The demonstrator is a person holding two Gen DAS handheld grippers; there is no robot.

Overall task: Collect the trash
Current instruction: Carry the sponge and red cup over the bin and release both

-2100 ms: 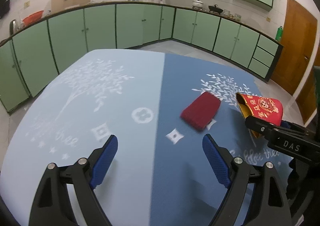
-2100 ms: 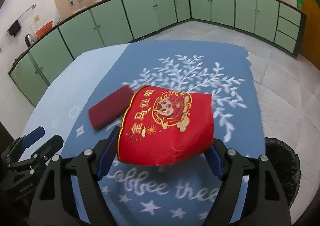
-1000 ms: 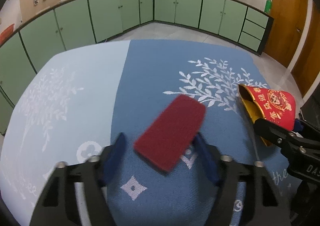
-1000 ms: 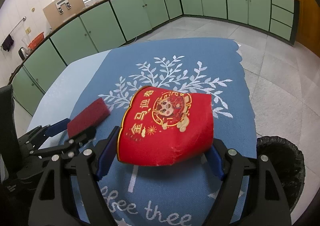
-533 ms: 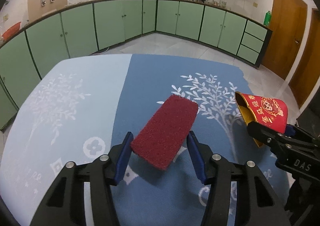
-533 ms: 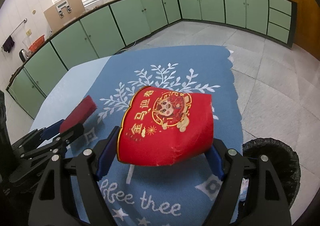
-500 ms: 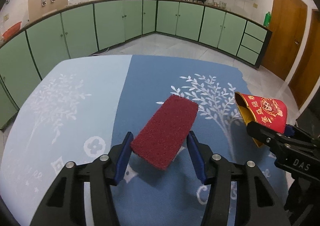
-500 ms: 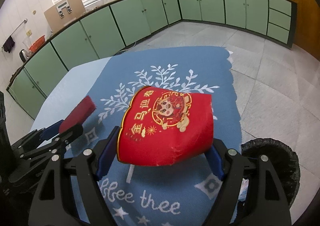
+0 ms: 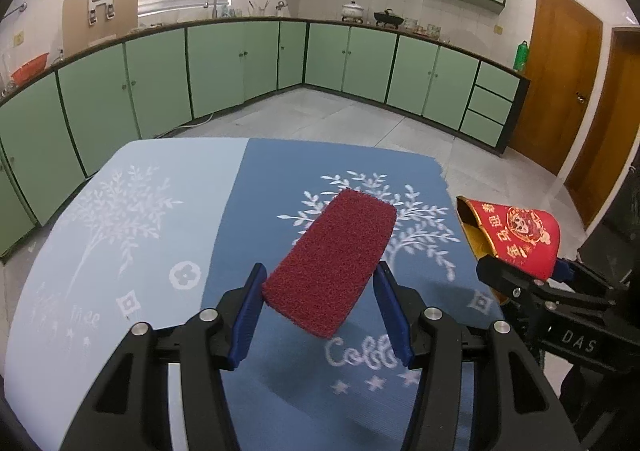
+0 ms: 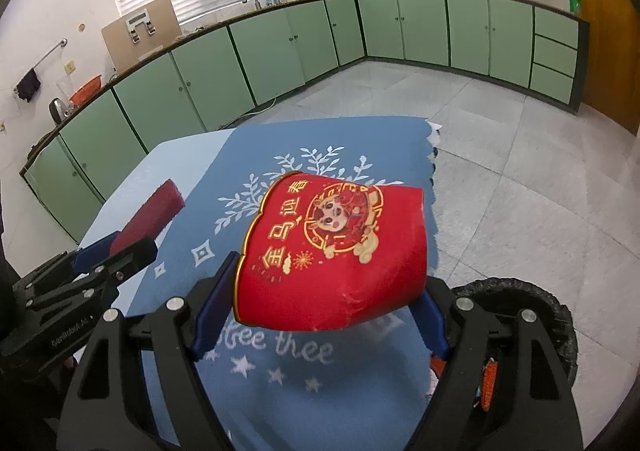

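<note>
My left gripper (image 9: 320, 283) is shut on a dark red scouring pad (image 9: 332, 265) and holds it above the blue tablecloth (image 9: 192, 203). The pad also shows in the right wrist view (image 10: 150, 217), at the left. My right gripper (image 10: 320, 299) is shut on a red paper cup with gold print (image 10: 336, 255), held on its side above the table's right edge. The cup also shows in the left wrist view (image 9: 516, 237), at the right. A black trash bin (image 10: 520, 311) stands on the floor below the table's right edge, partly hidden behind my right gripper.
The table carries a two-tone blue cloth with white tree prints (image 10: 320, 163). Green kitchen cabinets (image 9: 224, 63) line the walls beyond a tiled floor (image 10: 500, 155). A wooden door (image 9: 560, 71) is at the far right.
My left gripper closed on the scouring pad and lifted it off the cloth. Both grippers rose and shifted toward the table's right edge; the bin shows more.
</note>
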